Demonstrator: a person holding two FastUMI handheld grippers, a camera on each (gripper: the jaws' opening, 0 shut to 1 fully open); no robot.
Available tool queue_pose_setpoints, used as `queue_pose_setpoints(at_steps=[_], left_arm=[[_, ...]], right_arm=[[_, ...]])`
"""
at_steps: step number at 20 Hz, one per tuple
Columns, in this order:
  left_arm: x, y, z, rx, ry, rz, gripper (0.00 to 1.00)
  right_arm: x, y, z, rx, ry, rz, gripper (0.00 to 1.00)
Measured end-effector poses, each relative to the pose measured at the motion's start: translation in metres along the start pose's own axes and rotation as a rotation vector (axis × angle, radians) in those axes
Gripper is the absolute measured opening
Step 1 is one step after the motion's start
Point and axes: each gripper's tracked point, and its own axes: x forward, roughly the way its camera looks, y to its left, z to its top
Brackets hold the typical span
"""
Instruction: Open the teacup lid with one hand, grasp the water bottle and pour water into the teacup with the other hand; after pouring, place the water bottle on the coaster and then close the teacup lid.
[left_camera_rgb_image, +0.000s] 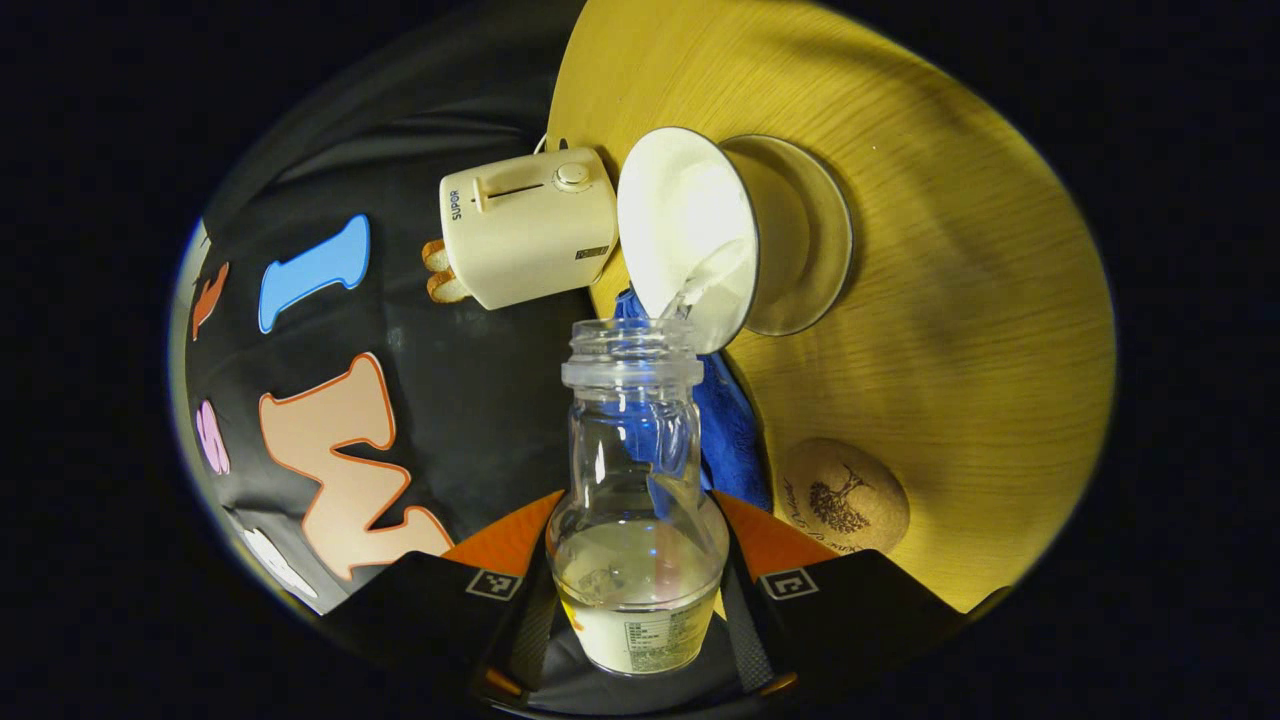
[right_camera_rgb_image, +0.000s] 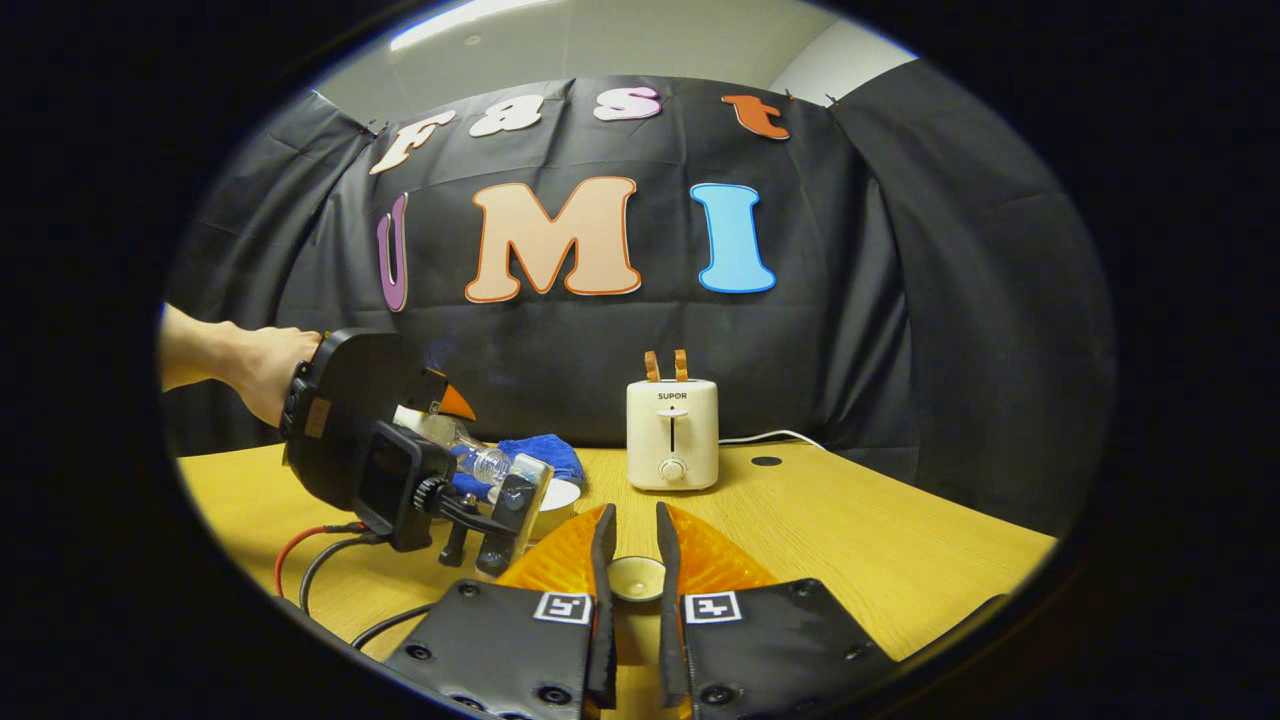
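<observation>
My left gripper (left_camera_rgb_image: 637, 525) is shut on a clear water bottle (left_camera_rgb_image: 635, 480), tipped forward with no cap on. A thin stream of water runs from its mouth into the white teacup (left_camera_rgb_image: 680, 230), which stands on a glass saucer (left_camera_rgb_image: 812, 240). A round cork coaster (left_camera_rgb_image: 843, 497) lies on the table beside the bottle. In the right gripper view, my right gripper (right_camera_rgb_image: 632, 535) is shut on the small round teacup lid (right_camera_rgb_image: 635, 578), held above the table. To its left a hand holds the left gripper (right_camera_rgb_image: 500, 510), tilting the bottle (right_camera_rgb_image: 480, 462) over the teacup (right_camera_rgb_image: 562, 497).
A cream toaster (right_camera_rgb_image: 672, 432) with two slices of bread stands at the back of the wooden table (right_camera_rgb_image: 860, 540), its cord trailing right. A blue cloth (right_camera_rgb_image: 545, 452) lies behind the teacup. Red and black cables (right_camera_rgb_image: 320, 560) run over the table's left front.
</observation>
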Motion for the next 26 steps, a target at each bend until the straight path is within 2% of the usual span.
queue_pose_setpoints(at_steps=[15,21,26], left_arm=[[-0.005,0.030,0.002,0.192,0.024,0.006,0.71],[-0.005,0.036,0.006,0.239,0.023,0.008,0.71],[-0.002,0.034,0.010,0.258,0.018,0.004,0.70]], right_arm=[[0.000,-0.002,0.001,0.019,0.000,0.000,0.19],[0.002,-0.007,0.001,0.059,0.002,-0.005,0.19],[0.001,-0.007,0.000,0.041,-0.001,-0.010,0.19]])
